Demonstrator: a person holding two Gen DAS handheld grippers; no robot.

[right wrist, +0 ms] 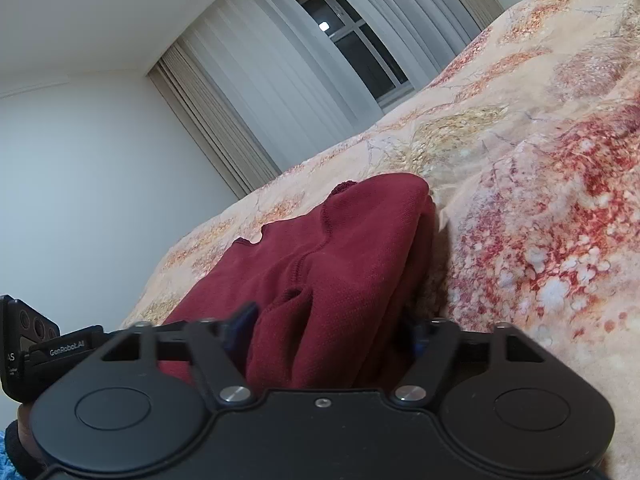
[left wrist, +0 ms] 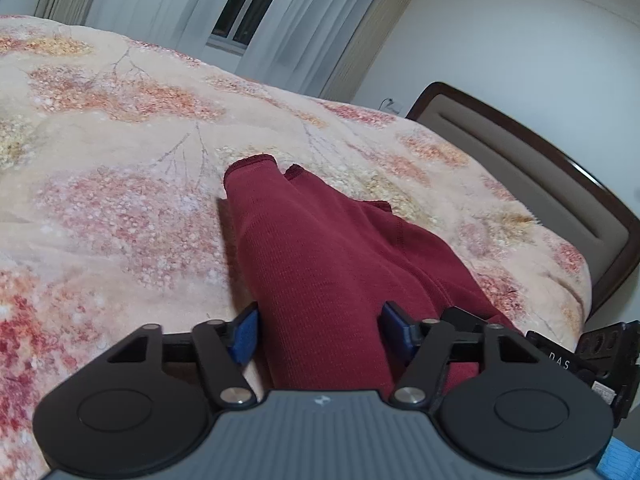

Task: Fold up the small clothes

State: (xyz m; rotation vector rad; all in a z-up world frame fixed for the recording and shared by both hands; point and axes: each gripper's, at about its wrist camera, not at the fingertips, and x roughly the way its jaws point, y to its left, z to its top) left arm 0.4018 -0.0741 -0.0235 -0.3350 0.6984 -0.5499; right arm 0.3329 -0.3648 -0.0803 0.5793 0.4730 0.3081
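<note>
Left wrist view first: nearest the lens, the left tongs (left wrist: 320, 330) stand about half apart with a thick band of the maroon garment (left wrist: 320, 264) running up between the blue pads (left wrist: 245, 334). The cloth seems to fill the gap on the 9 o'clock side, but at 3 o'clock I cannot tell whether the pad presses it. The right wrist view shows much the same: the right tongs (right wrist: 328, 330) are half apart around a bunched fold of the same garment, with the 3 o'clock pad mostly buried in cloth, so a firm pinch is likely but not certain.

Farther out, the garment lies on the floral blanket (left wrist: 120, 208) of the bed, its ribbed ends toward 12 o'clock and a second layer spreading toward 2 o'clock. Beyond that are the headboard (left wrist: 540, 184) at 2 o'clock and the curtains (left wrist: 160, 8) and window (left wrist: 248, 4) at 12 o'clock.

The step in hand looks like taking the near edge with both tongs, to carry it over toward the far ends. To do it well:

- Close until all layers are caught, since a thick bunch can shed its lower layer.
- Lift both sides together and level, so the fold line stays straight.
- Keep the lift low, as the soft blanket may drag the cloth or rise with it.
- Lay the edge square on the far ends before letting go.
</note>
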